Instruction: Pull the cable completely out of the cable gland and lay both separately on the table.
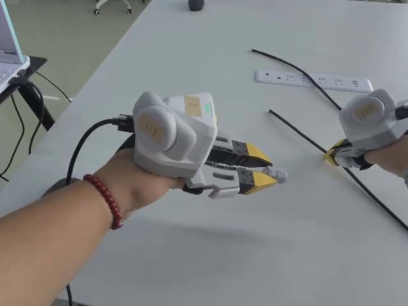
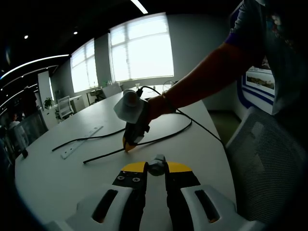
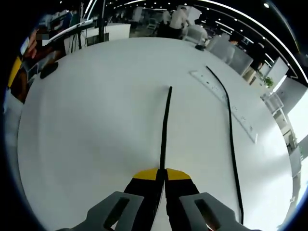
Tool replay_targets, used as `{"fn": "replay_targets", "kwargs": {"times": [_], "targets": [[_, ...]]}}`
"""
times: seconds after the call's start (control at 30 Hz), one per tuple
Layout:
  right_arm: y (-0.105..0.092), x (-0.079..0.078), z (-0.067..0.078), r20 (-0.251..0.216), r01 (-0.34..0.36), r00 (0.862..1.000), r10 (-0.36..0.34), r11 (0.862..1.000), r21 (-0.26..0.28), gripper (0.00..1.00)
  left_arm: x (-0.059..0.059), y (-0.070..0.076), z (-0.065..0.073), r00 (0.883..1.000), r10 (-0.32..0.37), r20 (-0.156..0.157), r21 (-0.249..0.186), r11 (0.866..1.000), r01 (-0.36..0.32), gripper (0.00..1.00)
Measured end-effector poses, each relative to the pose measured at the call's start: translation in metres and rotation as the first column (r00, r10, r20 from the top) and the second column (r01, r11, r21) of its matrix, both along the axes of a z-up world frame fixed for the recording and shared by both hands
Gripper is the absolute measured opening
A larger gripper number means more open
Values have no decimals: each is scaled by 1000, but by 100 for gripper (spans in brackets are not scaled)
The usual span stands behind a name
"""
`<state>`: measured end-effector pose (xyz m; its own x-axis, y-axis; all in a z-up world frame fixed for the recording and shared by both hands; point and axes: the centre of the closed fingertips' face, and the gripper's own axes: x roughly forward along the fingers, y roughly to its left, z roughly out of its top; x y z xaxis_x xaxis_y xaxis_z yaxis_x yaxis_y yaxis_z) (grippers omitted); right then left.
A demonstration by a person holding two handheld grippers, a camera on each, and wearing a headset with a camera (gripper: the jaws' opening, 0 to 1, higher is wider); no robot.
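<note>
My left gripper [image 1: 269, 168] hangs above the white table [image 1: 191, 268], shut on a small grey cable gland [image 1: 279, 173]. In the left gripper view the gland [image 2: 156, 164] sits pinched between the yellow jaw tips of that gripper [image 2: 155, 171], with no cable in it. My right gripper [image 1: 334, 157] is down at the table on the right, shut on a black cable [image 1: 296, 131]. The right gripper view has the cable [image 3: 165, 125] running straight ahead from the closed right gripper [image 3: 161, 172], its free end lying on the table. The right gripper [image 2: 127, 146] and cable [image 2: 110, 153] also appear in the left gripper view.
A second black cable [image 1: 293, 65] curves past a white power strip [image 1: 312, 80] at the far side. A laptop [image 1: 9, 51] stands on a side stand to the left. A dark object [image 1: 196, 5] lies at the far edge. An office chair [image 2: 269, 163] stands beside the table.
</note>
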<state>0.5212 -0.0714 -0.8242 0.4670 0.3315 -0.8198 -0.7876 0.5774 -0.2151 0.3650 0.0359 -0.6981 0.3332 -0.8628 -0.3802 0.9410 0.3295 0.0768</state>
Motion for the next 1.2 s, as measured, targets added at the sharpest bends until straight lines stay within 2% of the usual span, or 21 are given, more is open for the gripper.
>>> {"fn": "replay_targets", "kwargs": {"times": [0.27, 0.4, 0.43, 0.47, 0.53, 0.67, 0.77, 0.87, 0.93, 0.97, 1.03, 1.2], "targets": [[2, -4, 0, -22, 4, 1000, -3, 1000, 27, 1, 1, 1, -1, 1000, 3, -2, -9, 1000, -3, 15], [5, -2, 2, -23, 15, 1000, -14, 998, 53, 13, 2, 2, -1, 1000, 7, 1, -9, 1000, -7, 15], [6, -5, 1, -28, 9, 1000, -8, 999, 48, 13, 2, 2, -1, 1000, 8, 0, -9, 1000, -8, 15], [5, -4, 3, -10, 3, 1000, -3, 999, 36, 13, 2, 2, 0, 1000, 9, 0, -10, 1000, -9, 15], [6, -6, 4, -18, 7, 1000, -6, 999, 49, 13, 1, 1, 2, 1000, 12, 1, -8, 1000, -12, 15], [6, -6, 14, 3, 11, 1000, -11, 997, 73, 15, 1, 2, 3, 1000, 15, 3, -8, 1000, -15, 15], [9, -9, 22, 7, 16, 1000, -17, 994, 109, 24, 1, 2, 4, 1000, 23, 2, -15, 1000, -23, 15], [9, -14, 32, 15, 11, 1000, -13, 992, 129, 30, 0, 1, 4, 1000, 29, 1, -15, 999, -29, 15], [10, -19, 37, 19, 5, 1000, -8, 991, 137, 30, 0, 1, 4, 1000, 29, 0, -12, 1000, -29, 15], [11, -21, 43, 40, -10, 999, 4, 989, 147, 30, 0, 1, 3, 1000, 31, 1, -9, 999, -31, 15], [9, -25, 46, 34, -5, 999, -1, 989, 151, 29, -1, 1, 3, 999, 35, -2, -11, 999, -35, 15], [6, -37, 60, 60, -17, 998, 7, 985, 173, 30, -2, 0, 1, 999, 41, -6, -6, 999, -41, 15]]}}
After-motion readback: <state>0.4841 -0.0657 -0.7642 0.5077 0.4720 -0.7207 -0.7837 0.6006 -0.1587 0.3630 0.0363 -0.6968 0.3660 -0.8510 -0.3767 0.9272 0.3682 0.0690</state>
